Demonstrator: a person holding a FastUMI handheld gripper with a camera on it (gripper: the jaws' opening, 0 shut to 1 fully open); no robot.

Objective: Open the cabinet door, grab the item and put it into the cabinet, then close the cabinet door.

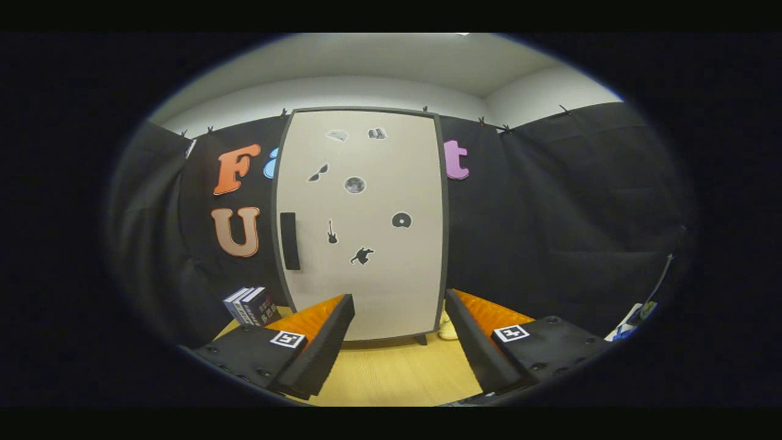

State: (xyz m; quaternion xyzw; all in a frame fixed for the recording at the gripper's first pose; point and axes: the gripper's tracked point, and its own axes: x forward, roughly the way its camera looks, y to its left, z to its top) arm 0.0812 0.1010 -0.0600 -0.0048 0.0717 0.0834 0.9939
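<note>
I hold my gripper (400,342) level above the worktop (397,373), its fingers spread wide with nothing between them, pointed straight at the cabinet (361,223). The cabinet door (366,281) sits flush in its dark frame, shut, with a dark vertical handle (289,241) near its left edge and a scatter of small stickers across the pale panel. Just beside the cabinet's lower right corner, past my right finger, a small pale item (448,329) rests on the worktop (too much of it is hidden for me to name it, though I take it for the thing the task means). A few books (252,305) lean near the cabinet's left foot.

A shut door with the item outside suits the opening step; if instead another item already lies inside, this same scene would suit the close of the job, and I cannot see through the door. Should the door need opening, I judge the handle calls for a swing left and a pinch across its narrow width, then a pull along the hinge's arc.
</note>
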